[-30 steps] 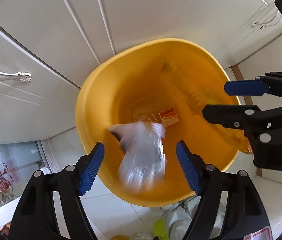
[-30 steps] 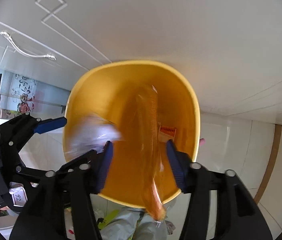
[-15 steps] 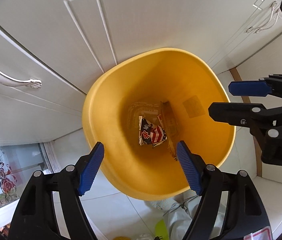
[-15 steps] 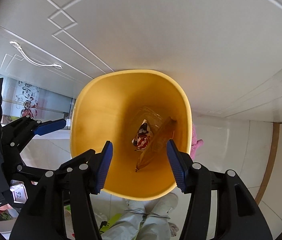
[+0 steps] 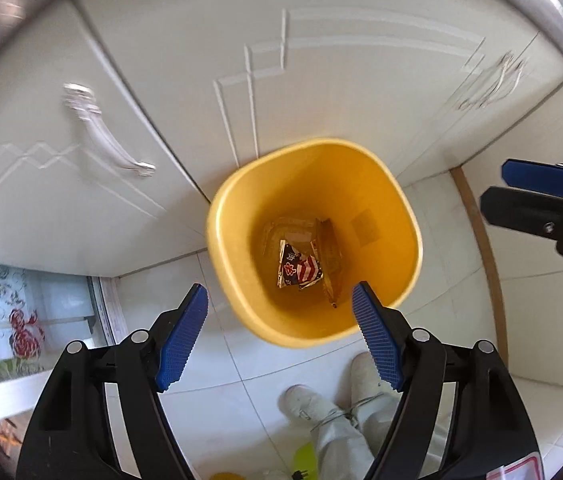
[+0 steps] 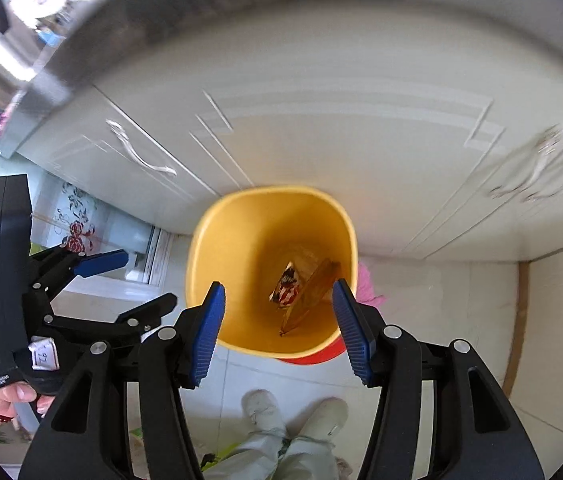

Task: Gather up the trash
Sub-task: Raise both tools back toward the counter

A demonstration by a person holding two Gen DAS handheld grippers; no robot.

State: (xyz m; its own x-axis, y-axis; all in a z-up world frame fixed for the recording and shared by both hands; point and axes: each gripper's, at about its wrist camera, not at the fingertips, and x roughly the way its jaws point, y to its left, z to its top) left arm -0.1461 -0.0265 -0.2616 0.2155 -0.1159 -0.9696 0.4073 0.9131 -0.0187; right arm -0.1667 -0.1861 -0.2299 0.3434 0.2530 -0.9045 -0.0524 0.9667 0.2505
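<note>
1. Left claw [image 5: 280,334]: black frame, blue ribbed pads, spread wide, nothing between them. It hangs above the near rim of the yellow plastic rounded-square bin [image 5: 241,304].
2. Right claw [image 6: 278,336]: same build, pads apart, empty, also over the bin's near rim.
3. Trash sits at the bin's bottom: a crumpled red-white-blue printed wrapper [image 5: 296,269], with a long amber translucent wrapper [image 5: 327,256] leaning just right of it, touching.
4. The bin stands on the white tiled floor [image 5: 209,364], against white panelled cabinet doors [image 5: 161,60] with silver handles.
5. The person's pale shoes [image 6: 259,408] are near the bin on the floor.
6. Pink cloth [image 6: 367,286] lies right of the bin.
</note>
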